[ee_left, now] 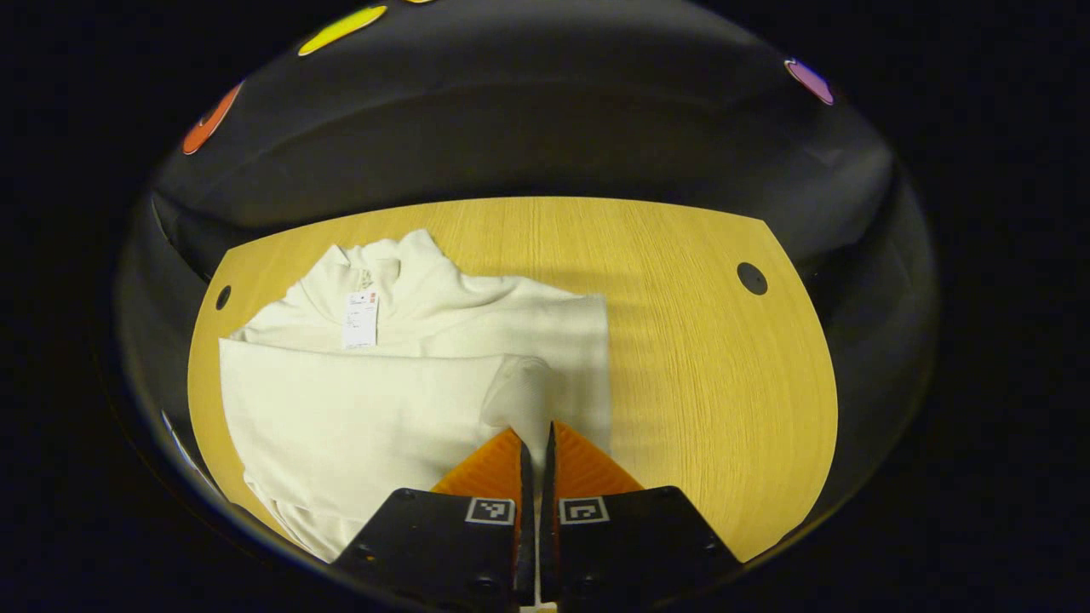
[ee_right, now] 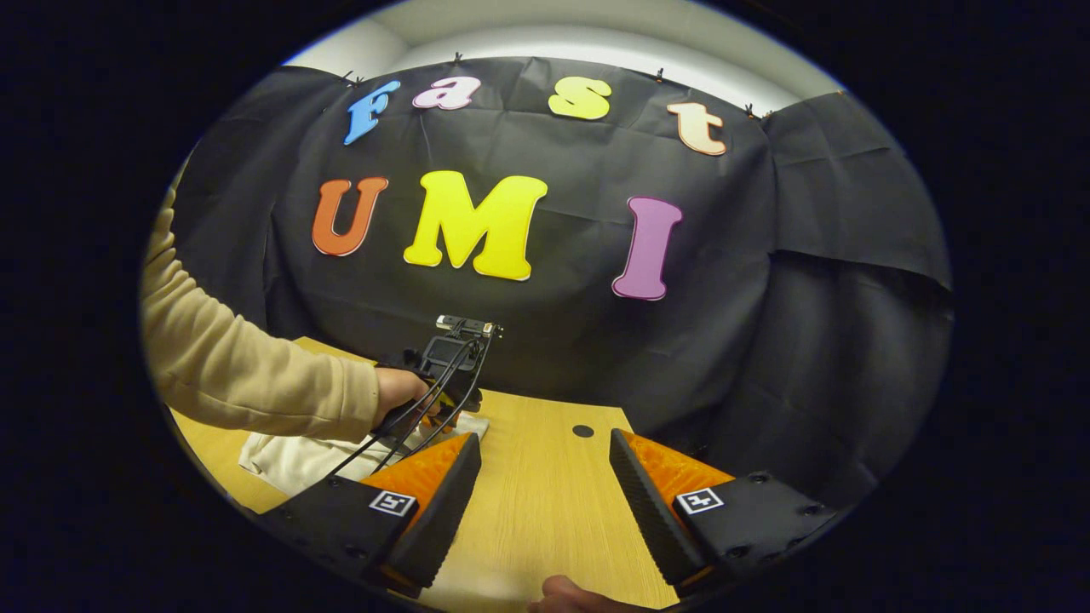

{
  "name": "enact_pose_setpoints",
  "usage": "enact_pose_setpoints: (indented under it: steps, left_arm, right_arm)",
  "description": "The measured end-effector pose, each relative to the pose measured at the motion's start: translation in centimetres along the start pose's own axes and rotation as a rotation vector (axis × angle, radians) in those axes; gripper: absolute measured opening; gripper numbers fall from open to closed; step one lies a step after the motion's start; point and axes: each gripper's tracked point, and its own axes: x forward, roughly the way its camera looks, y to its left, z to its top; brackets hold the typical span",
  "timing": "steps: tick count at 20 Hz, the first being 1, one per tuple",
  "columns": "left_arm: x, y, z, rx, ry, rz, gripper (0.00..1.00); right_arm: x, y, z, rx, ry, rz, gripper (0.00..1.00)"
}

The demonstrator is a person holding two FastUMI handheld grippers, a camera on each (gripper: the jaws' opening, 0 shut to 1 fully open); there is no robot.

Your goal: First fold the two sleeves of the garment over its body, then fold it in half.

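A cream garment (ee_left: pixel 409 375) lies on the wooden table (ee_left: pixel 707 375), its collar and a paper tag (ee_left: pixel 360 318) toward the far left. One sleeve (ee_left: pixel 358 400) is laid across the body, and its cuff (ee_left: pixel 521 396) runs up between the fingers of my left gripper (ee_left: pixel 536 447), which is shut on it. In the right gripper view my right gripper (ee_right: pixel 545 477) is open above bare table with nothing between its fingers. Farther off there, a hand (ee_right: pixel 398 392) holds the left gripper (ee_right: pixel 447 370) over the garment (ee_right: pixel 298 460).
Bare wood lies to the right of the garment. Round holes (ee_left: pixel 752 278) (ee_left: pixel 223 297) sit near the table's far corners. The black cloth wall (ee_right: pixel 766 340) rises right behind the table. A person's cream sleeve (ee_right: pixel 247 375) reaches in from the left.
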Motion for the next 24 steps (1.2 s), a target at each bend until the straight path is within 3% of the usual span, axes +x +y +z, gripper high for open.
enact_pose_setpoints:
  steps: [2,3,4,5,7,8,12,13,18,23,24]
  left_arm:
    - [-1.3,0.2,1.6,-0.036,-0.005,-0.026,0.10]
    - [2.8,-1.9,-5.6,-0.050,-0.017,-0.034,0.16]
    - [-0.2,-0.5,0.0,-0.064,-0.026,-0.043,0.18]
    - [-1.5,-0.1,1.2,-0.066,-0.029,-0.051,0.28]
    - [-2.8,1.2,1.4,-0.055,-0.050,-0.027,0.69]
    - [-3.4,1.3,1.4,-0.059,-0.064,-0.023,0.74]
    - [-7.0,3.8,0.9,-0.078,-0.172,-0.051,0.81]
    - [-8.0,4.9,0.4,-0.079,-0.195,-0.048,0.89]
    - [-12.9,11.7,-4.1,-0.103,-0.294,-0.015,0.92]
    - [-18.7,20.2,-7.0,0.020,-0.444,0.133,0.93]
    - [-19.6,21.7,-7.8,0.042,-0.453,0.151,0.99]
  right_arm:
    - [-0.1,-0.1,0.0,0.002,-0.001,-0.006,0.94]
    - [0.0,0.0,0.1,0.000,-0.004,-0.006,0.95]
    - [-0.1,0.2,0.3,-0.002,-0.008,-0.005,0.94]
    - [-0.1,0.5,0.5,-0.001,-0.011,0.002,0.95]
    - [-0.1,1.3,1.2,-0.009,-0.027,0.010,0.95]
    - [-0.2,1.9,1.4,-0.015,-0.034,0.015,0.95]
    - [-0.1,3.7,2.6,-0.022,-0.060,0.036,0.94]
    - [-0.1,4.3,2.7,-0.022,-0.061,0.045,0.94]
    - [0.5,8.0,1.1,0.002,0.001,0.102,0.95]
    - [2.3,11.3,-0.5,0.034,0.055,0.127,0.95]
    - [2.7,12.3,-1.3,0.040,0.079,0.137,0.95]
